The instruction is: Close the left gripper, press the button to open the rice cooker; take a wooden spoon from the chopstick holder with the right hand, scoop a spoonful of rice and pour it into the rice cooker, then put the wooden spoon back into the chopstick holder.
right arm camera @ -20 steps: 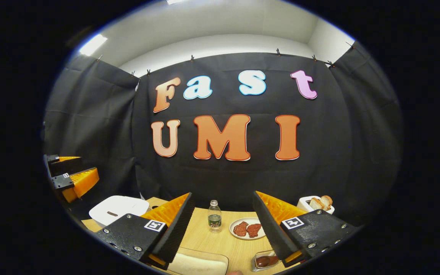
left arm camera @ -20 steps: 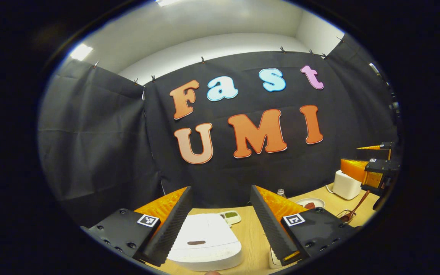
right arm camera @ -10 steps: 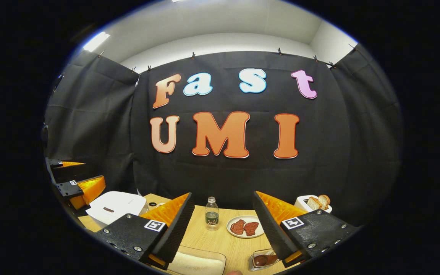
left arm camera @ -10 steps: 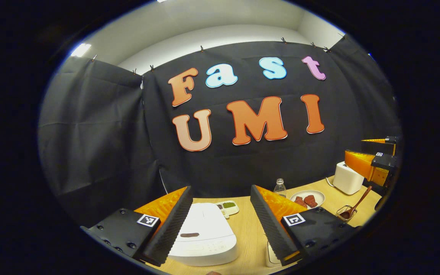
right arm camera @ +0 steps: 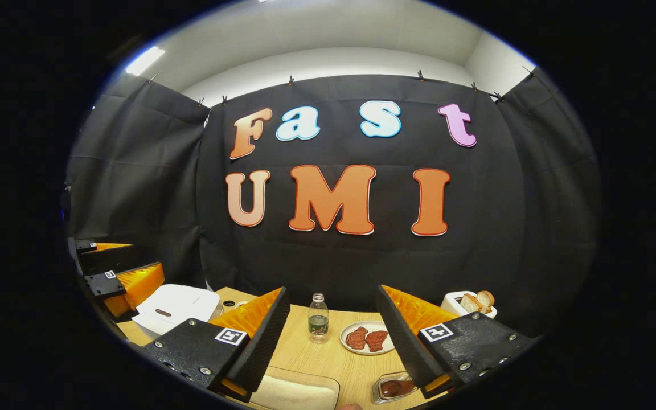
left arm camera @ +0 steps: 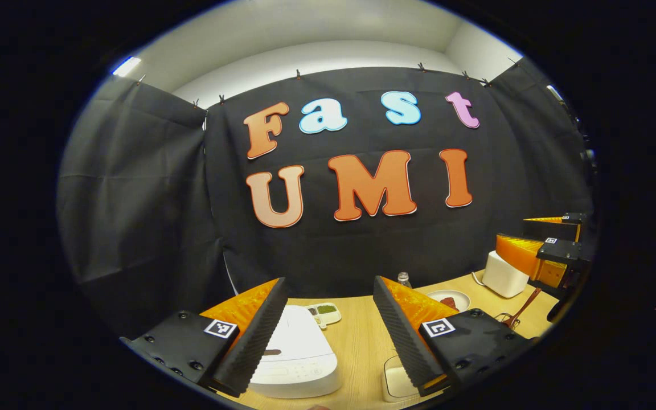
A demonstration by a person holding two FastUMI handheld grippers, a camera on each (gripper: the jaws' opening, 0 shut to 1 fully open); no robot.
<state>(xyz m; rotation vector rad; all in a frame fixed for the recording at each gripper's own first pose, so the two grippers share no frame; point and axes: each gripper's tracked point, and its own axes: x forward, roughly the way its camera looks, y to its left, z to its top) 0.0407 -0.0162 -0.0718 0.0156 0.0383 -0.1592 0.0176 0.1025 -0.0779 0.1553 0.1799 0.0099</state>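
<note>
- While both tools hang above the worktop (right arm camera: 322, 356), the rice cooker (left arm camera: 296, 356) has its lid down, and the wooden spoon (left arm camera: 519, 313) stands in the chopstick holder (left arm camera: 507, 322).
- This fits two stages: lid not opened and spoon waiting, or the spoon back in its holder with the lid shut again. I cannot tell which from these views.
- Left tool (left arm camera: 328, 336): fingers spread wide, nothing between them. The task wants it closed for the button press; it is not closed now.
- Right tool (right arm camera: 333, 341): fingers also spread wide, nothing held.
- Rice cooker lies low and just left of centre in the left gripper view, partly behind my left tool's left finger, below the fingertips and close. The dark mark on the lid front (left arm camera: 271, 352) may be the button; too small to be sure.
- In the right gripper view the rice cooker (right arm camera: 177, 307) sits far left, with the left tool (right arm camera: 120, 279) beside it.
- Chopstick holder (right arm camera: 393, 388) lies at the bottom edge, just inside my right tool's right finger, with the spoon bowl (right arm camera: 396, 388) showing dark in it.
- Pale tray (right arm camera: 296, 394), likely the rice, is under the right tool; its contents are unclear.
- Also on the worktop: bottle (right arm camera: 318, 319), plate (right arm camera: 368, 339), toaster (right arm camera: 470, 304).
</note>
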